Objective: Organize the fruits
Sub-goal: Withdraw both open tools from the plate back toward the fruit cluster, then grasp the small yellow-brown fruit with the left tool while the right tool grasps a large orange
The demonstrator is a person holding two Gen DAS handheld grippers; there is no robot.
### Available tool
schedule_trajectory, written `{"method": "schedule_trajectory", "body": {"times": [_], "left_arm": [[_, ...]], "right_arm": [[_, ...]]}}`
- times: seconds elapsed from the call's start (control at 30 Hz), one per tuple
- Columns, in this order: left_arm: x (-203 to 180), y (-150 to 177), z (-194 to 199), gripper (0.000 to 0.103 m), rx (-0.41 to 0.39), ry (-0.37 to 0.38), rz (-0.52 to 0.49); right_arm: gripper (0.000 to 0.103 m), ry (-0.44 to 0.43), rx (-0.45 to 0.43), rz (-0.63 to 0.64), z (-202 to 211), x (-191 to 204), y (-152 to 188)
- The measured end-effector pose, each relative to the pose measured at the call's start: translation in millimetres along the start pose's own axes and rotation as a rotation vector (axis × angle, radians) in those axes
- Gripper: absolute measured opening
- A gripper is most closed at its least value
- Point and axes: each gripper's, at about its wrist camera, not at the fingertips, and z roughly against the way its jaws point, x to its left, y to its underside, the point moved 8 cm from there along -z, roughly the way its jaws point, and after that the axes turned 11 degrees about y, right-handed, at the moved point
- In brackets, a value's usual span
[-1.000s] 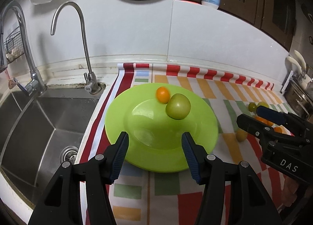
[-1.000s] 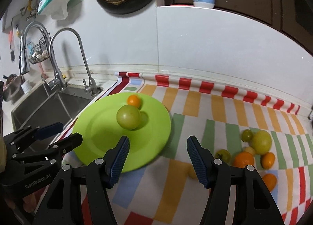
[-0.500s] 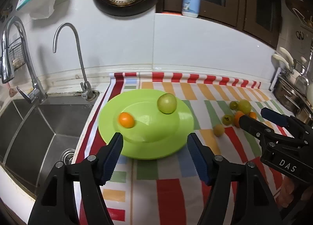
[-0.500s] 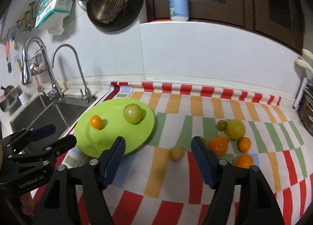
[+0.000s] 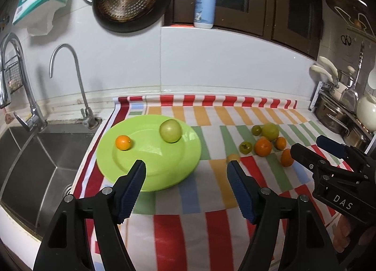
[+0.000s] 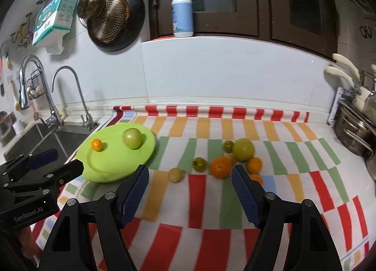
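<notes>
1. Striped cloth (image 5: pixel 188 221) covers your table beside the steel sink (image 5: pixel 35 165).
2. Your left gripper (image 5: pixel 185 172) and right gripper (image 6: pixel 189 177) are spread, empty.
3. Your round lime-green plate (image 5: pixel 152 169) carries a small orange fruit (image 5: pixel 123 142) and a green tomato (image 5: pixel 170 130); remaining fruits (image 6: pixel 221 167) lie on the cloth.

Two fruits (image 5: pixel 170 130) on green plate (image 5: pixel 150 167); others (image 6: pixel 221 167) beside.

Kitchen counter (image 6: pixel 324 129), striped cloth (image 6: pixel 211 202) on it, green plate (image 6: pixel 112 167) and loose fruits (image 6: pixel 221 167) on cloth

One plate (image 6: pixel 150 146), nine fruits (image 6: pixel 220 167), two on it
</notes>
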Motion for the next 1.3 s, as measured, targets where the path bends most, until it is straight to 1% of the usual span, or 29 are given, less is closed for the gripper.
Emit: {"method": "schedule_trajectory", "body": {"times": [0.27,0.47,0.8,1.3], "left_arm": [[-26,-2,-12,0.072,0.004,0.011,-0.028],[-40,1,-31,0.072,0.035,0.018,-0.053],[-54,6,-69,0.072,0.093,0.048,-0.09],[-55,19,-125,0.071,0.201,0.076,-0.106]], "right_arm": [[0.073,0.04,-0.001,-0.013,-1,-32,3],[0.073,0.055,0.023,-0.021,-12,-50,9],[0.073,0.074,0.101,-0.039,-44,-72,24],[0.073,0.077,0.22,-0.048,-96,-81,47]]}}
